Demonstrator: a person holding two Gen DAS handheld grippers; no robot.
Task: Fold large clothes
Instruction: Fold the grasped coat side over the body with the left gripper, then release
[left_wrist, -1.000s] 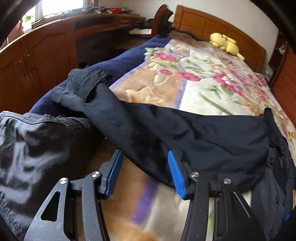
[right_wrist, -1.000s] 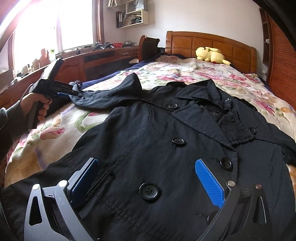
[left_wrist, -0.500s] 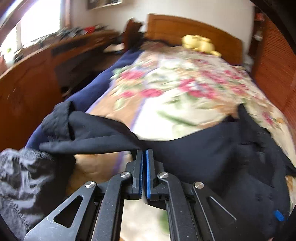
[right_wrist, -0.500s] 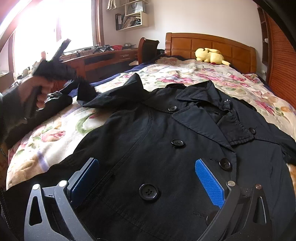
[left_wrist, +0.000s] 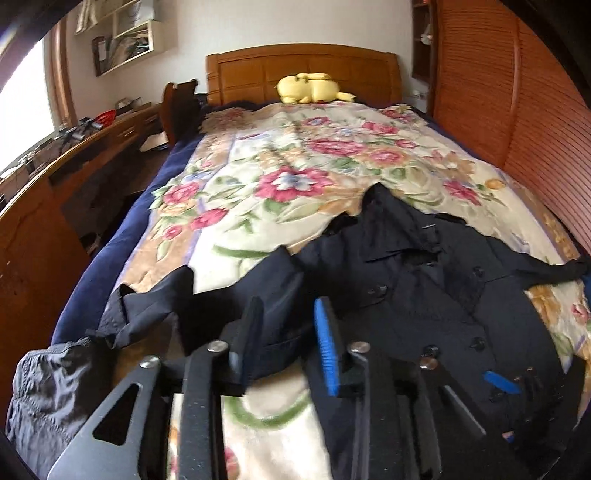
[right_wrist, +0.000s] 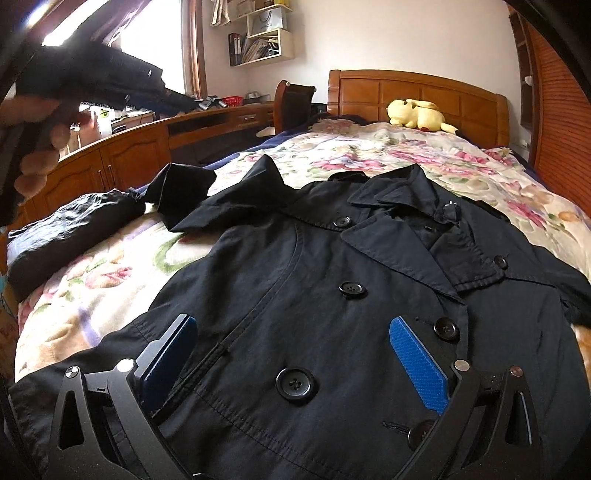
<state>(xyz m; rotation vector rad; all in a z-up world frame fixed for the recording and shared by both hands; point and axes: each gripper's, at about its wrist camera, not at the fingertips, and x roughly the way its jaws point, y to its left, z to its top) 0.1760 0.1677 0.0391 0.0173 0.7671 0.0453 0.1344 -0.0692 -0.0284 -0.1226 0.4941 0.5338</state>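
A wall-mounted open shelf unit (right_wrist: 266, 35) above the desk holds a row of upright books or folders (right_wrist: 255, 48) in its lower compartments and a pale bag (right_wrist: 266, 22) in an upper one; the print on the bag and on the spines is too small to read, and no other writing can be made out. The task's thing, a dark navy double-breasted coat (right_wrist: 332, 295), lies face up and buttoned on the bed, collar toward the headboard and hem toward the cameras, its large black buttons (right_wrist: 294, 383) running down the front. Its sleeve (right_wrist: 184, 192) on the window side lies rumpled and bent across the bedspread, its cuff end beside a separate crumpled dark shiny garment (right_wrist: 66, 236) at the bed's edge. The right gripper (right_wrist: 295, 354) rests low on the coat's front with its blue-padded fingers spread wide and nothing clamped between them. The left gripper (left_wrist: 284, 339) hangs above the near sleeve area with its jaws parted, holding nothing; in the right wrist view its dark body and the person's left hand (right_wrist: 37, 140) holding it show at upper left. The coat lies on a floral bedspread (left_wrist: 314, 177) of red and pink blooms on cream, over a navy blanket (left_wrist: 110, 251). A yellow plush toy (left_wrist: 310, 88) rests against the wooden headboard (left_wrist: 303, 70). A long wooden desk with cabinets (right_wrist: 122, 158) runs under a bright window, and a slatted wooden wardrobe (left_wrist: 517, 110) stands on the opposite side.
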